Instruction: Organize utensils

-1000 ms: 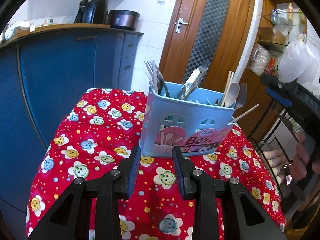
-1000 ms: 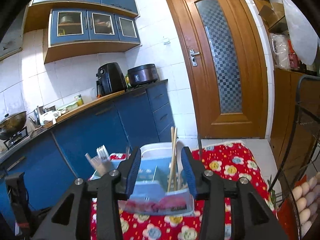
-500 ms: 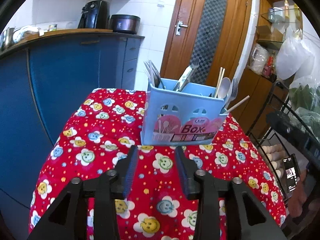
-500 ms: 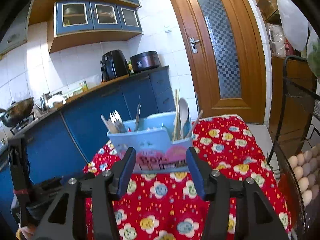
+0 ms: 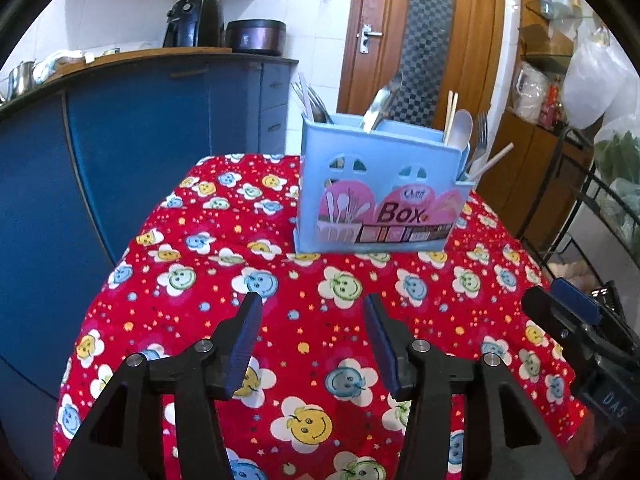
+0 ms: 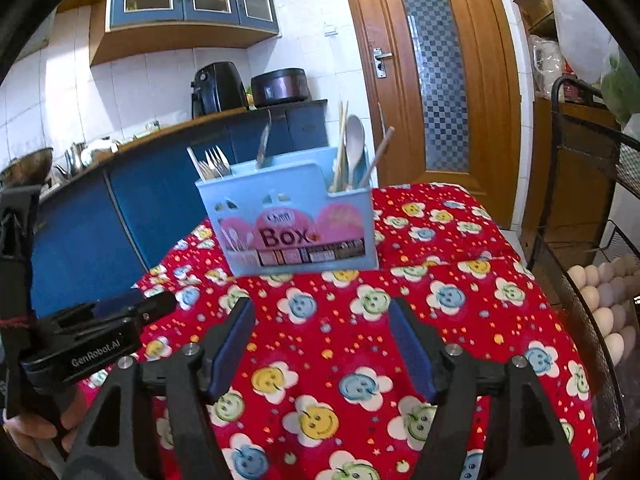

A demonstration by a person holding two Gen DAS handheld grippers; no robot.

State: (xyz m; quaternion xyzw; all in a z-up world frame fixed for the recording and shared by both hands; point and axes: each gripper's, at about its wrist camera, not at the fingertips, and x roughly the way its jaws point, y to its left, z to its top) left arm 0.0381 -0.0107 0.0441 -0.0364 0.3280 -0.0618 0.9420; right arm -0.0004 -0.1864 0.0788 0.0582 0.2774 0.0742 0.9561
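Note:
A light blue utensil box point(image 5: 380, 196) point(image 6: 290, 222) with a pink "Box" label stands upright at the far side of the table, on a red flowered cloth point(image 5: 280, 292) point(image 6: 460, 320). Forks, spoons, tongs and chopsticks point(image 5: 450, 114) stick out of its compartments. My left gripper point(image 5: 312, 330) hangs over the cloth well in front of the box, its jaws opening with nothing between them. My right gripper point(image 6: 322, 338) is likewise in front of the box, jaws opening and empty. The other gripper shows at the edge of each view, and a hand holds the left one.
Blue kitchen cabinets point(image 5: 120, 160) stand to the left of the table, with an air fryer point(image 5: 194, 20) and a pot on the counter. A wooden door point(image 6: 436, 68) is behind. A black wire rack point(image 6: 592, 260) with eggs point(image 6: 600, 300) stands right of the table.
Both grippers have backed away from the box and sunk toward the cloth, so the box looks smaller and farther. Both pairs of jaws have spread wider.

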